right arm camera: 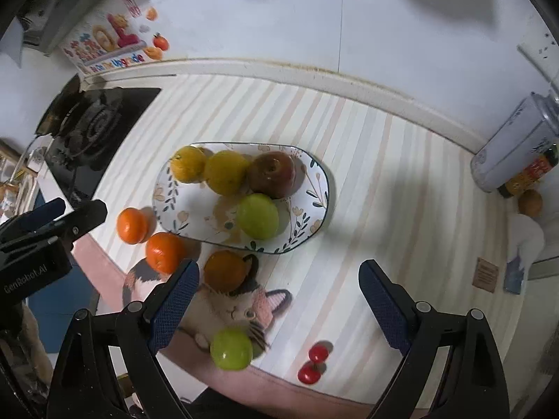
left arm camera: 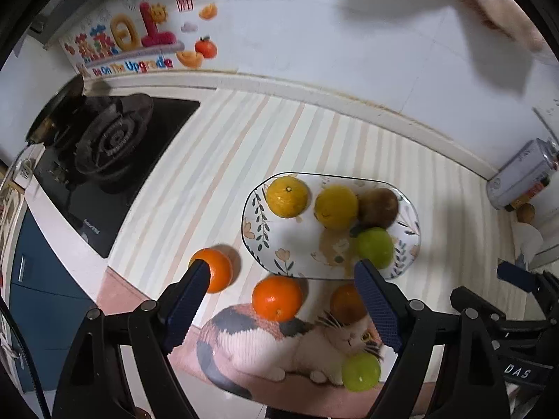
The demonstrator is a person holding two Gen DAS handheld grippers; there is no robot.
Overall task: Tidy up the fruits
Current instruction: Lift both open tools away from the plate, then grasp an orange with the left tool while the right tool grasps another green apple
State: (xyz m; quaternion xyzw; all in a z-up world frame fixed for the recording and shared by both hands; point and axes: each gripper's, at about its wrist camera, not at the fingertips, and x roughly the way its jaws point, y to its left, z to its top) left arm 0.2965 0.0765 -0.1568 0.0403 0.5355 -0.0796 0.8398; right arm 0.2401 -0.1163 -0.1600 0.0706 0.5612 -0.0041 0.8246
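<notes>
meanwhile both grippers, left gripper [left arm camera: 281,300] and right gripper [right arm camera: 279,300], hang wide open and empty above oranges [right arm camera: 164,252] crowding the plate [right arm camera: 316,188] near the counter's front edge; stove [left arm camera: 104,143] at left.

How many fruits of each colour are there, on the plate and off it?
Orange: 3
Yellow: 2
Green: 2
Dark red apple: 1
Small red: 2
Total: 10
</notes>
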